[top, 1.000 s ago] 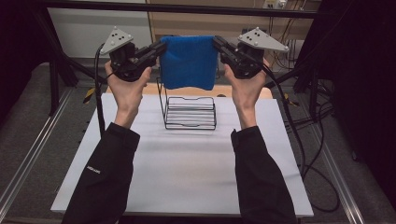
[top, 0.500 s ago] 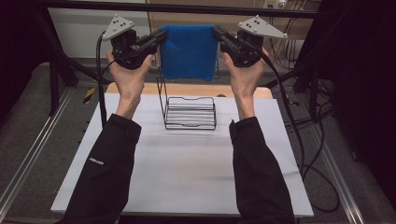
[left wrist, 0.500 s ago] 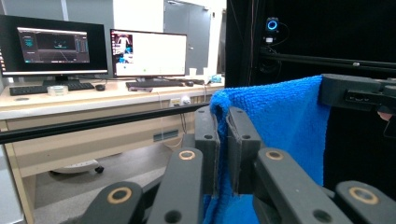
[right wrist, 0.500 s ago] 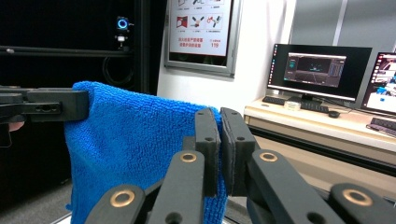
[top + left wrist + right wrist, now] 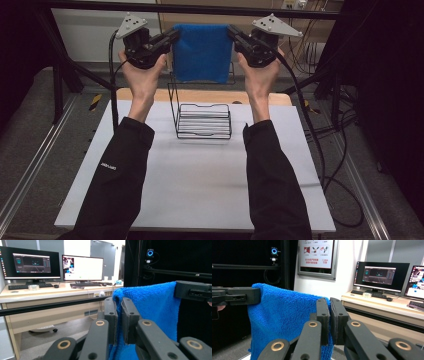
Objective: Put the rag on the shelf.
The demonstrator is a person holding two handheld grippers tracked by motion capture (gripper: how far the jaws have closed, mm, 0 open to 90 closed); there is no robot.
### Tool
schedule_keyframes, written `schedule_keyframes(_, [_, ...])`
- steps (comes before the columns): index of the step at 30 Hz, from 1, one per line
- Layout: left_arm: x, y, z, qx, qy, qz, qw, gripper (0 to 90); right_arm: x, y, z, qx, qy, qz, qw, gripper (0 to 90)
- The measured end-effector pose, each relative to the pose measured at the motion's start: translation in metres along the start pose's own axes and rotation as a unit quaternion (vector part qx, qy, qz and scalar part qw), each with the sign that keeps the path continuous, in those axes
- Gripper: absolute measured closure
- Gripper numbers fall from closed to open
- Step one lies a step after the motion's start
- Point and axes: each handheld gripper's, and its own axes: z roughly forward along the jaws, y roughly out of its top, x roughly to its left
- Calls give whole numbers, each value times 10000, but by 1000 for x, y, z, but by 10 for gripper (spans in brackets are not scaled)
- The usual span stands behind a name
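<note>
Blue towel (image 5: 202, 52) hangs stretched between left tool (image 5: 171, 39) and right tool (image 5: 234, 35).

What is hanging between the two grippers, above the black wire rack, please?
A blue towel hangs between the left gripper and the right gripper, each shut on a top corner. The high view shows it above the wire rack.

The wire rack (image 5: 202, 112) sits right under the hanging blue towel (image 5: 202, 52), so straight down is blocked. The white tabletop (image 5: 200, 185) in front of the rack is wide open, and there's room on either side too.
</note>
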Motion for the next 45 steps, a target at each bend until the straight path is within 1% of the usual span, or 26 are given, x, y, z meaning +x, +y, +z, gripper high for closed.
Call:
schedule_keyframes(4, [3,-3,5,-13,17,-2,10000,837,-2,-3,5,59,-29,-37,10000,868])
schedule_keyframes(9, [6,-8,9,44,52,33,10000,837,-5,-5,10,94,-32,-41,9999,868])
schedule_keyframes(13, [7,-14,10,79,50,64,9999,837,-5,-9,12,153,-21,-55,9999,868])
schedule_keyframes(14, [8,-15,10,97,41,58,9999,837,-6,-11,13,172,-15,-93,9998,868])
schedule_keyframes(16, [8,-19,10,117,36,66,9999,837,-6,-14,14,212,-13,-68,9998,867])
schedule_keyframes(21, [9,-29,8,205,-21,94,9997,837,-6,-25,12,321,50,-101,9994,867])
schedule_keyframes(27, [7,-41,2,231,-106,127,9996,837,-4,-34,8,438,124,-88,9989,867])
schedule_keyframes(30, [6,-47,-1,276,-123,162,9994,837,-3,-39,6,471,162,-64,9987,867])
schedule_keyframes(38, [6,-64,-4,360,-152,151,9991,837,0,-54,2,598,246,-73,9979,867])
schedule_keyframes(39, [6,-66,-5,387,-152,176,9990,837,1,-55,1,612,245,-72,9978,867])
schedule_keyframes(43, [6,-71,-9,383,-206,176,9989,837,2,-60,-2,608,311,-82,9976,867])
schedule_keyframes(45, [6,-72,-12,385,-189,237,9988,836,4,-61,-4,598,340,-99,9976,867])
